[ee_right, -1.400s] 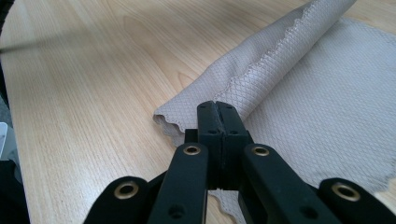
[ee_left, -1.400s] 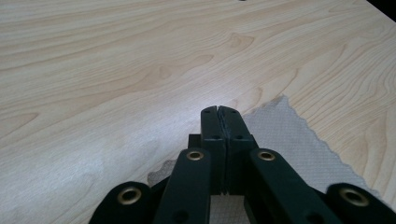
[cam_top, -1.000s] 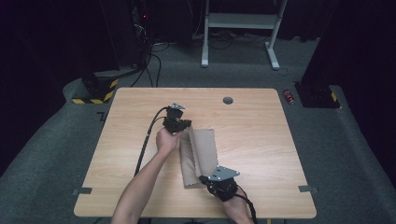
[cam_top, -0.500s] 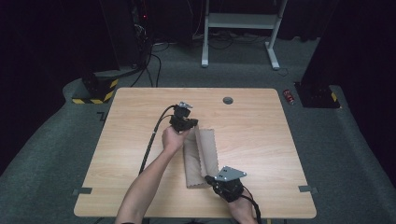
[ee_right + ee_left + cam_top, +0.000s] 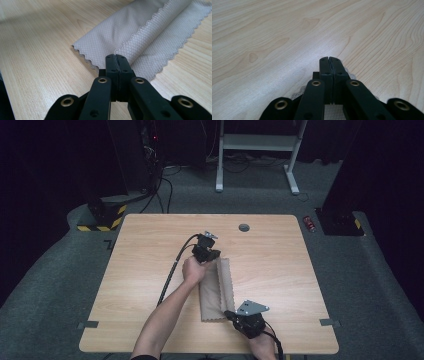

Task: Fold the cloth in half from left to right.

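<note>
A beige cloth [image 5: 220, 290] with scalloped edges lies in a long folded strip on the wooden table [image 5: 140, 270]. At its far end my left gripper [image 5: 215, 256] is shut on the cloth's edge. In the left gripper view the closed jaws [image 5: 329, 58] have scalloped cloth [image 5: 349, 73] showing at both sides beneath them. At the near end my right gripper [image 5: 230, 314] is shut on the cloth. In the right gripper view its jaws [image 5: 116, 56] pinch the edge of the upper layer [image 5: 140, 32], which curls over the lower one.
The left gripper's black cable [image 5: 170, 275] trails across the table towards the front edge. A round dark grommet [image 5: 244, 227] sits near the table's far edge. On the floor beyond are a red object [image 5: 310, 223] and a white stand [image 5: 255, 142].
My left gripper has moved to the right along the cloth's far end, carrying the cloth's edge with it. The right gripper has stayed at the near end.
</note>
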`<state>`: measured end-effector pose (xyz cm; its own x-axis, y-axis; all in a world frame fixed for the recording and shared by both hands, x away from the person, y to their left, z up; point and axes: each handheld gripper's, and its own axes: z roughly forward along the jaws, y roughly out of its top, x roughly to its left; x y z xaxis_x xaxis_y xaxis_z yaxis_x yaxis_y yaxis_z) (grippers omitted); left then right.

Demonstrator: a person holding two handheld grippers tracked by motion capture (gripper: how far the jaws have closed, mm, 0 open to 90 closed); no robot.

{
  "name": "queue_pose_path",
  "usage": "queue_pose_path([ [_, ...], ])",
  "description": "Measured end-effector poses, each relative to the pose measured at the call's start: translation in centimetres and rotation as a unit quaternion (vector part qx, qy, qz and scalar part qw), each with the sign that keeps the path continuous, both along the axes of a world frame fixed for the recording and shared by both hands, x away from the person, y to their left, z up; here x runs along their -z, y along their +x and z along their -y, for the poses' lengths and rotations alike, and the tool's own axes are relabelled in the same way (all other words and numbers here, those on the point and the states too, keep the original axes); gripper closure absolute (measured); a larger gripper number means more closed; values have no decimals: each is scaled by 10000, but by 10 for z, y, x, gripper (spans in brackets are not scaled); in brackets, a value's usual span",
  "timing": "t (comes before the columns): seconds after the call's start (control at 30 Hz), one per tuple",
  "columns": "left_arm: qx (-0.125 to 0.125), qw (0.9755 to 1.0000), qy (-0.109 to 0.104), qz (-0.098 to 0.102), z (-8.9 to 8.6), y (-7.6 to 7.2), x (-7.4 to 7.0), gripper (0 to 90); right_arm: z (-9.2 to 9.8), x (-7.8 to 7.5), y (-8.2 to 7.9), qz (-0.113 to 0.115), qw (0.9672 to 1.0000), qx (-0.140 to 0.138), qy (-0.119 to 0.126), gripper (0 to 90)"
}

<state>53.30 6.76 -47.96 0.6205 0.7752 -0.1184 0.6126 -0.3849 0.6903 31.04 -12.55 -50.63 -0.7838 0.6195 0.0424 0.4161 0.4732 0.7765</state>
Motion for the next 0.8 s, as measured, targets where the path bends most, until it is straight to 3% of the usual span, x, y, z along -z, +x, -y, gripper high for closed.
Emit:
queue_pose_path([
  [0.4, 35, 9998, 174, -5, 12, 2, 9, 884, 8, 7, 2, -161, 9997, 170, -25, 892],
  [0.67, -4, 9998, 151, -98, 16, 5, 14, 862, 11, 8, 3, -204, 9995, 227, -48, 888],
  [0.8, -69, 9998, 150, -96, 17, 5, 16, 725, 14, 9, 5, -242, 9994, 220, -108, 833],
])
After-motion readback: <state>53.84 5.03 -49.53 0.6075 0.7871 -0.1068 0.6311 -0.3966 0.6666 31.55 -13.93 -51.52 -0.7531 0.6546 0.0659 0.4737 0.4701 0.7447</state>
